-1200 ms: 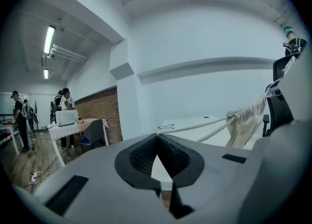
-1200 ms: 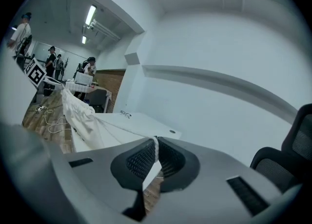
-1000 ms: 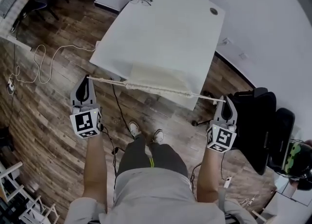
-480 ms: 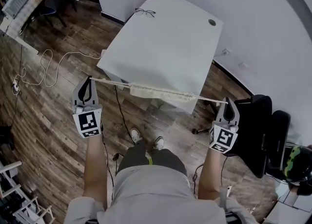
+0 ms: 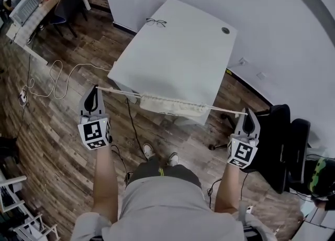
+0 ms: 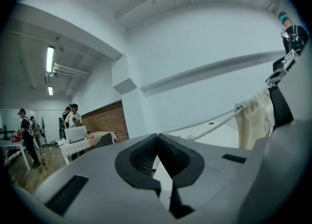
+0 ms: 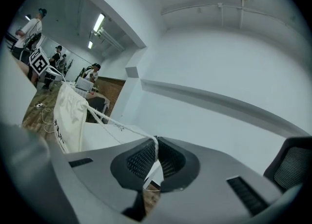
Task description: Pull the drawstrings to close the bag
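Observation:
A cream cloth bag [image 5: 170, 106] hangs in the air in front of the white table [image 5: 178, 51], its mouth gathered tight on two white drawstrings. The left drawstring [image 5: 118, 92] runs taut to my left gripper [image 5: 94, 88], which is shut on its end. The right drawstring [image 5: 225, 110] runs taut to my right gripper [image 5: 247, 112], shut on it too. In the left gripper view the strings [image 6: 207, 125] lead from the shut jaws to the bag [image 6: 253, 118]. In the right gripper view the string [image 7: 155, 145] is pinched between the pads and the bag [image 7: 68, 116] hangs at the left.
A pair of glasses [image 5: 155, 22] lies on the table's far edge. A black office chair [image 5: 280, 140] stands close to my right gripper. A white cable [image 5: 52, 75] snakes over the wooden floor at the left. People stand by desks [image 6: 73, 121] far off.
Both grippers have moved further apart, each holding its string. The bag's mouth has bunched up narrower and the bag has come off the table's edge towards me.

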`<move>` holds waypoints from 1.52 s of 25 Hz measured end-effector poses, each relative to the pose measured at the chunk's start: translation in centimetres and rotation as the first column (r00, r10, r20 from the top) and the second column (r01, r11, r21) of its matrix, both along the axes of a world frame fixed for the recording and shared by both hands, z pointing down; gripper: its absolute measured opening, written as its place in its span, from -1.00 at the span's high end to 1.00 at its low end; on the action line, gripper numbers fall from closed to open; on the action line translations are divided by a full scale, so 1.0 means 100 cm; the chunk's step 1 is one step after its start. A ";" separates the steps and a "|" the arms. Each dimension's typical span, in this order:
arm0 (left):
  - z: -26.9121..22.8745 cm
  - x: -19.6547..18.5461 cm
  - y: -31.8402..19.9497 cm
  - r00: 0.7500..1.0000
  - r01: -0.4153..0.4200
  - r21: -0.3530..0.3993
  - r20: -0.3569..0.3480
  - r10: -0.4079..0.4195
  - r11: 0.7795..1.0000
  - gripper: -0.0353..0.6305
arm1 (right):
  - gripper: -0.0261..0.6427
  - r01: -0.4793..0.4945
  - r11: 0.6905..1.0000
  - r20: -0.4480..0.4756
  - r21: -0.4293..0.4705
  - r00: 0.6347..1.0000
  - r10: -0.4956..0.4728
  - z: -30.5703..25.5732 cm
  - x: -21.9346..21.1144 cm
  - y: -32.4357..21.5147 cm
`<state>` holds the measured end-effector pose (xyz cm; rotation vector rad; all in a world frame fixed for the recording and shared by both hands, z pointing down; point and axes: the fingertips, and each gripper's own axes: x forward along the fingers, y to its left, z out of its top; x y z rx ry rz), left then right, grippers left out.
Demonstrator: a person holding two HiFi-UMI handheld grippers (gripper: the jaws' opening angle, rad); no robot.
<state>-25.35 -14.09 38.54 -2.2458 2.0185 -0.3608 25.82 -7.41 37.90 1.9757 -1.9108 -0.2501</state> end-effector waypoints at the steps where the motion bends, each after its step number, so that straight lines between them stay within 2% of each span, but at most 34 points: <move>1: -0.001 0.002 0.001 1.000 0.002 0.001 -0.009 -0.002 1.000 0.84 | 0.82 -0.002 1.000 0.007 0.001 1.000 0.002 -0.001 0.004 0.002; 9: -0.012 0.007 0.007 0.998 0.029 0.015 -0.051 -0.029 0.999 0.84 | 0.82 -0.013 0.999 0.057 0.033 0.998 0.011 -0.013 0.026 0.007; 20: -0.030 0.005 0.014 0.994 0.078 0.094 -0.089 -0.069 0.992 0.85 | 0.82 -0.017 0.997 0.107 0.080 0.994 0.008 -0.028 0.044 -0.003; 38: -0.020 0.002 0.003 0.984 0.101 0.073 -0.156 -0.089 0.992 0.84 | 0.82 -0.014 0.997 0.118 0.076 0.993 0.005 -0.029 0.064 -0.016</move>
